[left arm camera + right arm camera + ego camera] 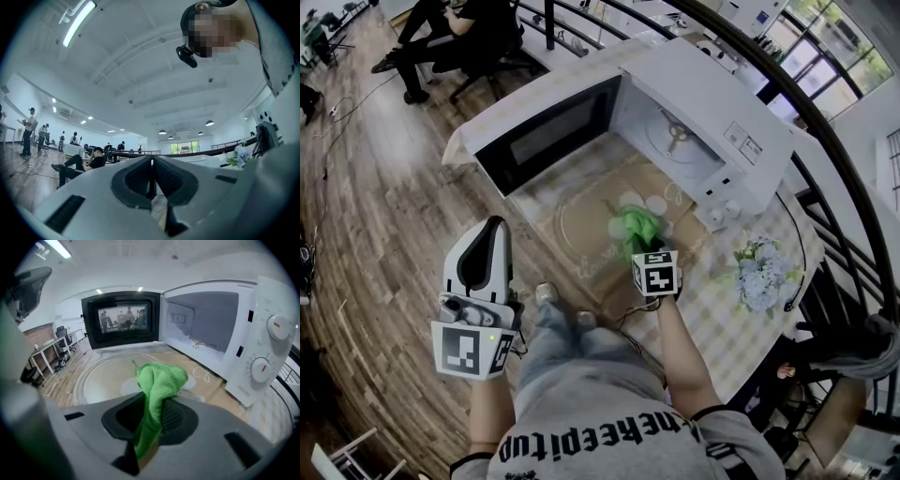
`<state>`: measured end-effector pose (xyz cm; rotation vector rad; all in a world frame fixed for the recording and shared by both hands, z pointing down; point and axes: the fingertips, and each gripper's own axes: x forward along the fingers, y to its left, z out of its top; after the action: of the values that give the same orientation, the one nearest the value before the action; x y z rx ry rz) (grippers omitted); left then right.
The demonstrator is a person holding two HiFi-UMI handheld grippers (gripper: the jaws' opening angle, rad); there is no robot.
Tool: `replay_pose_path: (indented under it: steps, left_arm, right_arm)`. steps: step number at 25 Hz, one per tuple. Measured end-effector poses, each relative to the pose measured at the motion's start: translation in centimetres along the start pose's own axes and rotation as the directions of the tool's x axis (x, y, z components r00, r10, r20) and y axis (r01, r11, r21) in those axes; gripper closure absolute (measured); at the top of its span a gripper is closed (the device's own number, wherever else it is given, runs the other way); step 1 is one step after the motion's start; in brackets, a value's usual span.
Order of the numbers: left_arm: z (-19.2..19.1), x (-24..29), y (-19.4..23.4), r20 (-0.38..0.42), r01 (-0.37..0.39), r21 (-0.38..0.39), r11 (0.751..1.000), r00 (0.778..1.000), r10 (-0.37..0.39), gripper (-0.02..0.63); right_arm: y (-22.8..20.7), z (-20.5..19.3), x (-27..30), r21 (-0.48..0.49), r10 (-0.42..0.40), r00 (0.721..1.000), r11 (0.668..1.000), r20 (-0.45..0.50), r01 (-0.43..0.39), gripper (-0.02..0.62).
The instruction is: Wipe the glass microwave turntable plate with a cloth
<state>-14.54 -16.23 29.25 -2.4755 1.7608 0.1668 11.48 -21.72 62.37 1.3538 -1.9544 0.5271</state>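
Right hand-held gripper [157, 414] is clamped on the green cloth [159, 378], and the bunch pokes out over the glass plate [101, 376]. That plate lies flat on the desk [717, 319] just in front of the microwave [712, 131], whose door is swung open. Left hand-held gripper [151, 177] hangs well clear of the microwave, jaws pressed together with nothing between them.

Microwave control panel [269, 348]: "WAHIN" printed at lower edge. Grey shirt [600, 412]: inverted lettering, partly legible, "…keepitup".
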Motion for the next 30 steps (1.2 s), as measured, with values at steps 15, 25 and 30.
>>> replay_pose_path:
  steps: [15, 25, 30]
  left_arm:
    - [0.4, -1.6, -2.6, -0.002, -0.024, 0.022, 0.999, 1.000, 0.024, 0.591]
    - [1.4, -3.0, -4.0, 0.007, -0.049, 0.056, 0.997, 0.999, 0.049, 0.591]
    - [1.9, -3.7, -4.5, 0.013, -0.062, 0.065, 0.996, 0.998, 0.062, 0.591]
  right_arm:
    - [16.2, 1.6, -1.3, -0.073, 0.354, 0.935, 0.933, 0.014, -0.352, 0.514]
    - [13.3, -0.1, -1.5, -0.094, 0.331, 0.943, 0.940, 0.030, -0.327, 0.514]
    - [10.2, -0.8, -1.9, -0.065, 0.279, 0.960, 0.959, 0.038, -0.276, 0.514]
